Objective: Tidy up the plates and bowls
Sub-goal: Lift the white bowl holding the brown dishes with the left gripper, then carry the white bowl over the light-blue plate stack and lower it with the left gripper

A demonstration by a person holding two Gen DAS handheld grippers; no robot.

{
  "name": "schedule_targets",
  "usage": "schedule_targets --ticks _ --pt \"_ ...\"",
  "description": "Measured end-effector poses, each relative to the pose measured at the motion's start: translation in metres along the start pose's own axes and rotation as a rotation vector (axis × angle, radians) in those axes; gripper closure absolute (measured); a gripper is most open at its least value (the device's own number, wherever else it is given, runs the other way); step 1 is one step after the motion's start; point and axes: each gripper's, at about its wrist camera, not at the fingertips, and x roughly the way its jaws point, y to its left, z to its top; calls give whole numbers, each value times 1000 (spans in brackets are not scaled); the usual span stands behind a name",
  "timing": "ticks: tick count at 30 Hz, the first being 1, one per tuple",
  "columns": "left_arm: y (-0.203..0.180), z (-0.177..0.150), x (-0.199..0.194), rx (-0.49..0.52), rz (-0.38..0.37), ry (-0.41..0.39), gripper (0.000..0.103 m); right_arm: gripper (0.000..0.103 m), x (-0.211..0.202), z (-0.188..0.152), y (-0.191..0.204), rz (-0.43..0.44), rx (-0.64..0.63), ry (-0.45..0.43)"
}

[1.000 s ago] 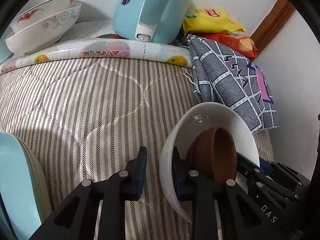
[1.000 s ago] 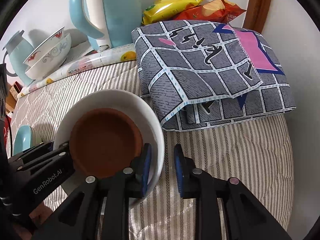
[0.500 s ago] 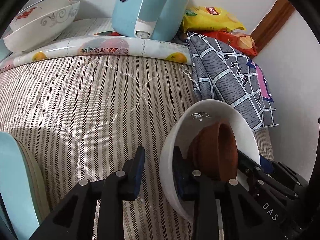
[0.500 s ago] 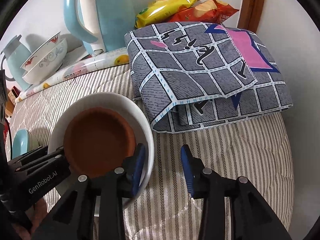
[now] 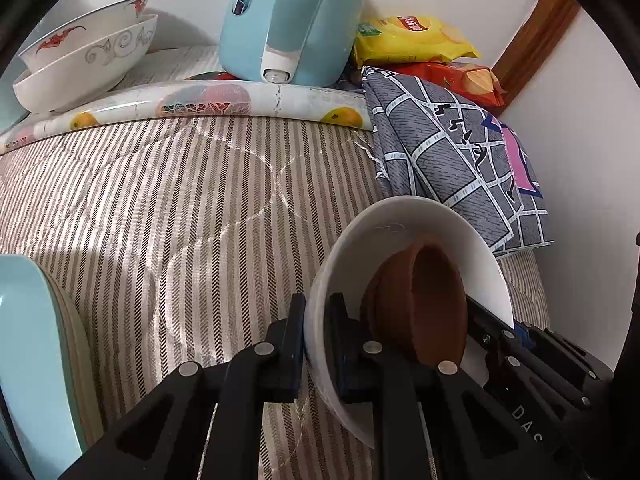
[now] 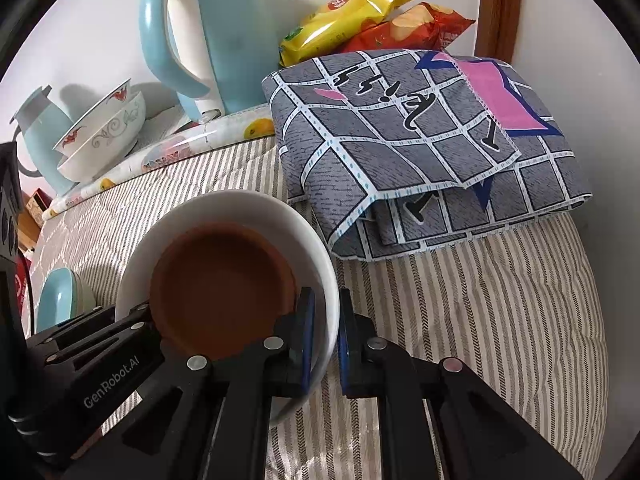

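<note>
White bowl [image 6: 248, 216], with a brown bowl [image 6: 224, 284] nested inside, sits on the striped quilt [image 5: 160, 208]. The left gripper [image 5: 314, 344] has just closed, pinching the white bowl's near rim; the right gripper [image 6: 324, 340] has likewise just closed on the opposite rim. At the left edge lies a pale blue plate [image 5: 28, 352]. Beyond, a folded grey cloth [image 6: 420, 148] sits just beside the white bowl. Farthest, two stacked patterned bowls [image 5: 88, 56], a blue kettle [image 5: 288, 20] and snack bags [image 6: 372, 20] line the wall.
</note>
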Motion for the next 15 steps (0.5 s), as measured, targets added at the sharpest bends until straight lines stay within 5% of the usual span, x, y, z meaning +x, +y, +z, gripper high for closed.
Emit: schedule_targets --ticks 15 --pt "3 -24 -34 -1 7 -42 92 94 -30 -24 6 14 26 -26"
